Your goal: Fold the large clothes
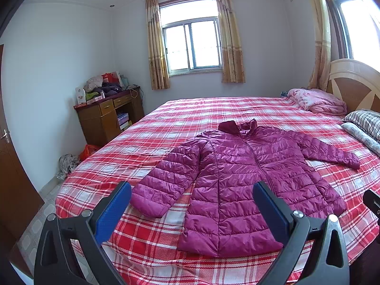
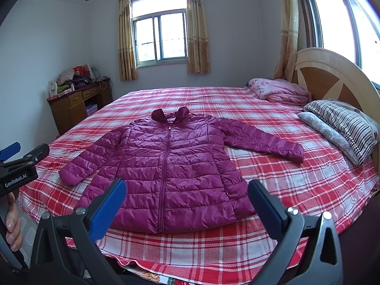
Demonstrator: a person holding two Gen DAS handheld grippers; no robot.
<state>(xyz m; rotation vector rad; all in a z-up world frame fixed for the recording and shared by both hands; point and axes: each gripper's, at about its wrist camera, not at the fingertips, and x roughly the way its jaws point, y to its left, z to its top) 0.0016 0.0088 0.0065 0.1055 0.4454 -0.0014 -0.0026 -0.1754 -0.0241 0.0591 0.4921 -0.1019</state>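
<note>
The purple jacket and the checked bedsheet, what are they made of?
The jacket looks like thin, glossy synthetic shell with padded filling: it shines and is stitched into puffy horizontal bands. The bedsheet looks like matte woven fabric, probably cotton: no sheen, fine textured weave.

Big bed w/ red-white plaid sheet (image 1: 213, 109) filling most of both views. Wooden headboard (image 2: 332, 78), rounded top, at right end. Crumpled pink blanket (image 2: 280, 92) near far corner by headboard. Striped pillow (image 2: 342, 118) stacked on a grey patterned pillow (image 2: 325, 128), both vs. headboard. Wooden desk (image 1: 106, 118) in left corner, top piled w/ clothes, boxes, a red bag; drawers shut. Orange bag (image 1: 89, 150) and grey bundle (image 1: 66, 163) on floor just beside desk. Window (image 1: 191, 45) in far wall, beige curtains (image 1: 156, 45) pulled to either side. Second window (image 2: 332, 19) at right above headboard. Brown door (image 1: 7, 156) at left edge.
</note>
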